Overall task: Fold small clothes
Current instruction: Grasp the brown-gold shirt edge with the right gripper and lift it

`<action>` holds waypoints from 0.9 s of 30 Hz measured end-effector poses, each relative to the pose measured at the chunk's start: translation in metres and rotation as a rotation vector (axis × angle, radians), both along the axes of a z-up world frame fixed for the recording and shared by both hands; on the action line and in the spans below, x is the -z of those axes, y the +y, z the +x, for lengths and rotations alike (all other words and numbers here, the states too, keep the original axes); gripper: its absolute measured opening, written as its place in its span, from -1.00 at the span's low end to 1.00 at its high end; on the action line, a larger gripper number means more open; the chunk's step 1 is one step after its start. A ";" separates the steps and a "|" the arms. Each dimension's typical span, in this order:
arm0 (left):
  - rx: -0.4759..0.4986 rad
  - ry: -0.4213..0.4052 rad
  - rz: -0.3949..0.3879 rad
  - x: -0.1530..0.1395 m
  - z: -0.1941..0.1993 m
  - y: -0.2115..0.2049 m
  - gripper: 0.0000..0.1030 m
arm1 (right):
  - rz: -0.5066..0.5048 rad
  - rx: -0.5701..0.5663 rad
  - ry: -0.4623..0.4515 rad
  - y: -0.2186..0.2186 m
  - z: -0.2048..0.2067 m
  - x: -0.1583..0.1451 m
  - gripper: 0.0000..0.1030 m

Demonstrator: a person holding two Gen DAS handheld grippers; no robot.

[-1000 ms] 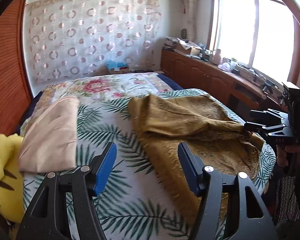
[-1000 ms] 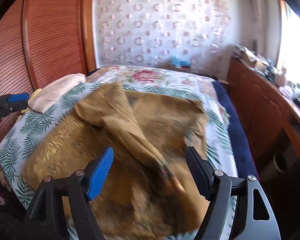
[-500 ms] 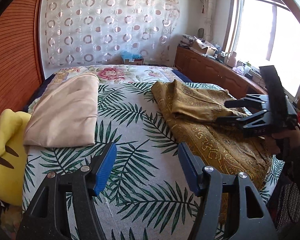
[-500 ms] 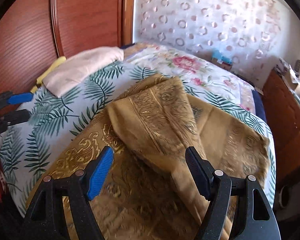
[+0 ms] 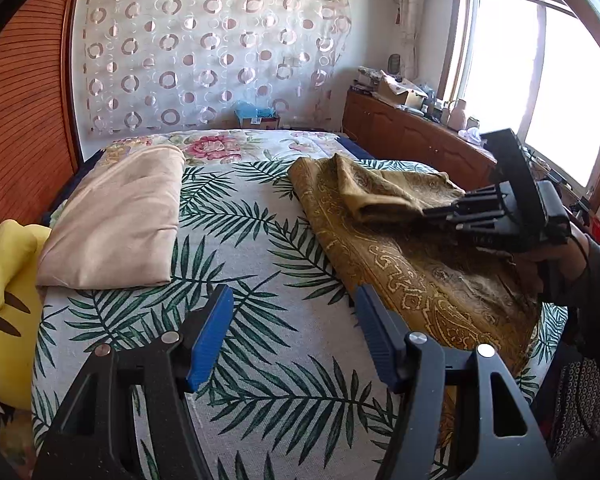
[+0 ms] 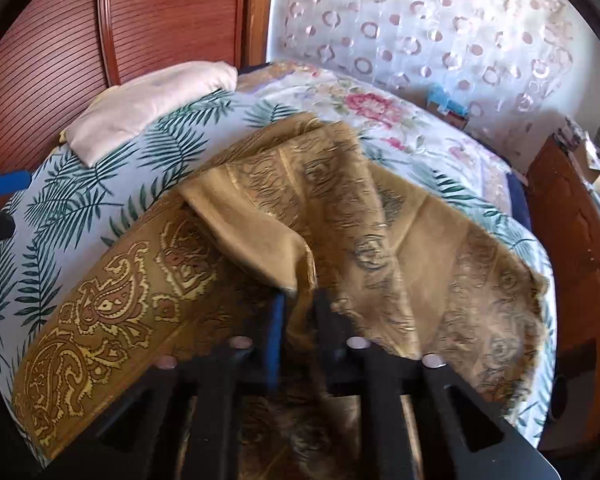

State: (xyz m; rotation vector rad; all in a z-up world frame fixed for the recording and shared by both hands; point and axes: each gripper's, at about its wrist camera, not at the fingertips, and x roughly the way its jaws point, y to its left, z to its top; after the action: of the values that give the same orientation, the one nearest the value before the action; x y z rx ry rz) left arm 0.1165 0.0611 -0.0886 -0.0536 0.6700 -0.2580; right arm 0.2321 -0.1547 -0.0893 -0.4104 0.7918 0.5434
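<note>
A mustard-gold cloth (image 6: 380, 240) with a paisley pattern lies crumpled on the right part of the bed (image 5: 260, 248), on a palm-leaf sheet. Its near border shows large cream and brown paisley figures; the rest is a duller, finer print, seen partly from the reverse. 1 flap is folded back over the middle, making a thick ridge with creases running toward the near edge.

The right gripper (image 6: 298, 300) has just been closing its jaws, and they now stand narrow, pinching a fold of the cloth's upper layer between them. In the left wrist view the same gripper (image 5: 452, 216) sits over the cloth, gripped by a hand (image 5: 556, 260) in a dark sleeve.

The left gripper (image 5: 292, 332) hangs above bare sheet beside the cloth's left edge, its blue-padded jaws wide apart with nothing between them.

A folded beige cloth (image 5: 116, 220) lies well apart on the left, beside a yellow plush toy (image 5: 4, 312).
</note>
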 end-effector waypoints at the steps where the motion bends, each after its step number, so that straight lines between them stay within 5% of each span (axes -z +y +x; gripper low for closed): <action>1: 0.006 0.002 0.001 0.000 0.000 -0.002 0.25 | 0.013 0.003 -0.013 -0.005 -0.002 -0.004 -0.81; 6: 0.038 -0.001 0.008 0.000 -0.004 -0.012 0.25 | 0.134 0.046 -0.100 -0.040 -0.010 -0.040 -0.85; 10: 0.048 -0.006 -0.001 -0.003 -0.006 -0.016 0.25 | 0.225 0.190 -0.098 -0.089 0.011 -0.068 -0.87; 14: 0.061 -0.004 0.000 -0.003 -0.007 -0.023 0.25 | 0.239 0.355 -0.039 -0.129 0.037 -0.063 -0.85; 18: 0.075 -0.001 0.008 -0.002 -0.008 -0.029 0.25 | 0.172 0.377 -0.008 -0.128 0.042 -0.046 -0.49; 21: 0.086 0.000 0.006 -0.003 -0.008 -0.035 0.25 | 0.151 0.361 -0.044 -0.120 0.024 -0.044 -0.02; 27: 0.107 -0.004 0.014 -0.004 -0.009 -0.045 0.25 | 0.116 0.339 -0.033 -0.141 -0.016 -0.034 0.02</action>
State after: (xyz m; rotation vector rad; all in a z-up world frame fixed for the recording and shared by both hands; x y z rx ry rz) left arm 0.1074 0.0158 -0.0851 -0.0036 0.6718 -0.3558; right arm 0.2158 -0.2953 -0.0553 -0.1716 0.7743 0.2632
